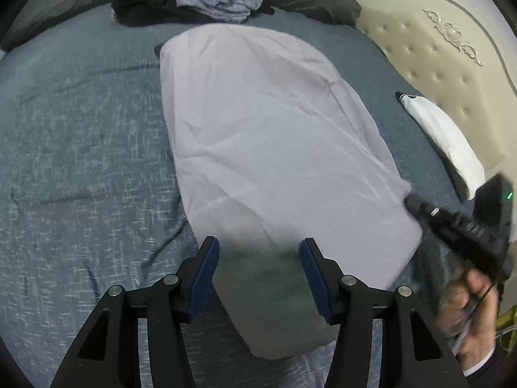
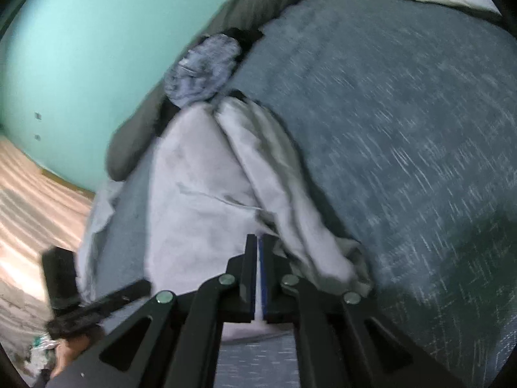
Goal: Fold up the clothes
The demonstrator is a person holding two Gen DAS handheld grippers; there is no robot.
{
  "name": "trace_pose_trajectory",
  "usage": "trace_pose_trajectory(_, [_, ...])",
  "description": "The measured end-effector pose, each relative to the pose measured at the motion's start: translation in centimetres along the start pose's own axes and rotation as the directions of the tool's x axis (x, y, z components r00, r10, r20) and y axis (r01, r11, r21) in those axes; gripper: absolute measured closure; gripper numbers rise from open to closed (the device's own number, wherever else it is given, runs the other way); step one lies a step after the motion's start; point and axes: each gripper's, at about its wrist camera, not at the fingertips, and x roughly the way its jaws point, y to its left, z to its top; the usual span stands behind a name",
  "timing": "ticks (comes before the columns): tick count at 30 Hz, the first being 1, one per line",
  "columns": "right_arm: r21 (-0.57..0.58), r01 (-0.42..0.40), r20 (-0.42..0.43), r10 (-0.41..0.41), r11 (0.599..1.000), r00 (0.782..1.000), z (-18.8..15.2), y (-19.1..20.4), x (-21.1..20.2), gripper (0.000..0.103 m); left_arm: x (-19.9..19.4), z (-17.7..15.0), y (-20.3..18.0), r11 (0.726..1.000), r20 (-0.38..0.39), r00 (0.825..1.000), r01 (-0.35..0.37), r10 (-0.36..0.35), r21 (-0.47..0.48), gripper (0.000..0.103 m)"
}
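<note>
Stretching lengthwise up the frame on the bed, the lilac garment lay ahead of the gaping, empty left tongs. Right tongs were clamped on its lower-right edge, nearer the cloth.

Teal wall, pale wood floor, tufted cream headboard, blue bedspread.

No readable text anywhere here: no labels, brand names, numbers or signs show on the clothes, the bed or the wall in either view.
</note>
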Motion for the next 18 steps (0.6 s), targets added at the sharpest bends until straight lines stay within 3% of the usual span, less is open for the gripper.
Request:
trace_pose_trajectory(2, [-0.038, -0.034, 0.006, 0.034, 0.999, 0.999, 1.1, 1.4, -0.8, 0.101, -0.1, 0.0, 0.7, 1.000, 0.010, 1.000, 0.002, -0.002, -0.009, 0.046])
trace_pose_trajectory(7, [-0.208, -0.056, -0.076, 0.041, 0.977, 0.996, 5.3, 6.8, 1.5, 0.101, 0.0, -0.3, 2.3, 0.999, -0.002, 1.000, 0.028, -0.028, -0.046, 0.046])
trace_pose_trajectory(11, [-0.284, -0.054, -0.155, 0.009, 0.957, 0.988, 8.7, 10.1, 5.5, 0.101, 0.4, -0.7, 2.7, 0.998, -0.011, 0.999, 0.045, -0.045, -0.044, 0.046])
trace_pose_trajectory(18, [-0.417, 0.010, -0.252, -0.126, 0.909, 0.960, 12.0, 12.6, 12.8, 0.101, 1.1, -0.9, 3.2, 0.996, -0.024, 0.997, 0.073, -0.074, -0.054, 0.044])
